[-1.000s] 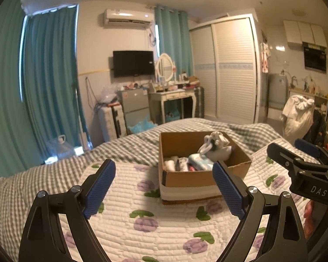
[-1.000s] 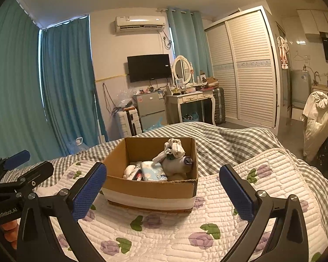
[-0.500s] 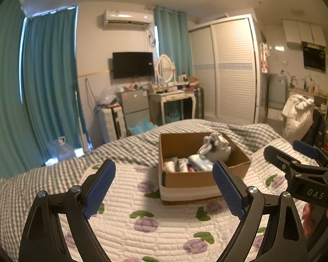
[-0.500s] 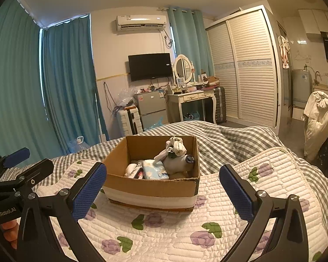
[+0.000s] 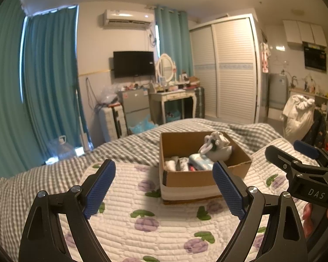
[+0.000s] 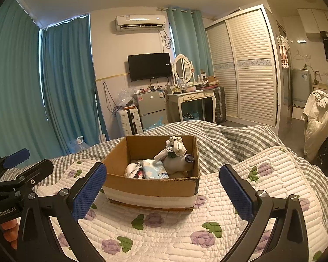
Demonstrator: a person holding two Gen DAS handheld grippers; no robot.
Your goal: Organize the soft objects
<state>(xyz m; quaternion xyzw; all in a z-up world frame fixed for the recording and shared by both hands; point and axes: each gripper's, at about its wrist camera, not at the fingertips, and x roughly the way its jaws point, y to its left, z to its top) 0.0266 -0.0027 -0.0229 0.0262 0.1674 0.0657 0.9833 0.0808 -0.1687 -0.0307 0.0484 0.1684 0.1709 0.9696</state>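
Both wrist views face the cardboard box (image 5: 204, 170) (image 6: 152, 183) across the quilt — left camera from its left, right camera nearer.

Box (image 6: 153, 187) on quilt (image 6: 185, 229); soft items (image 6: 177, 161) inside, seemingly piled.

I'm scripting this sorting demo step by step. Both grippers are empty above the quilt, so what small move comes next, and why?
Probably ease the right gripper forward over the cardboard box toward the grey plush toy. Both grippers are open and hold nothing, the left gripper included, and the toy sits highest in the box.
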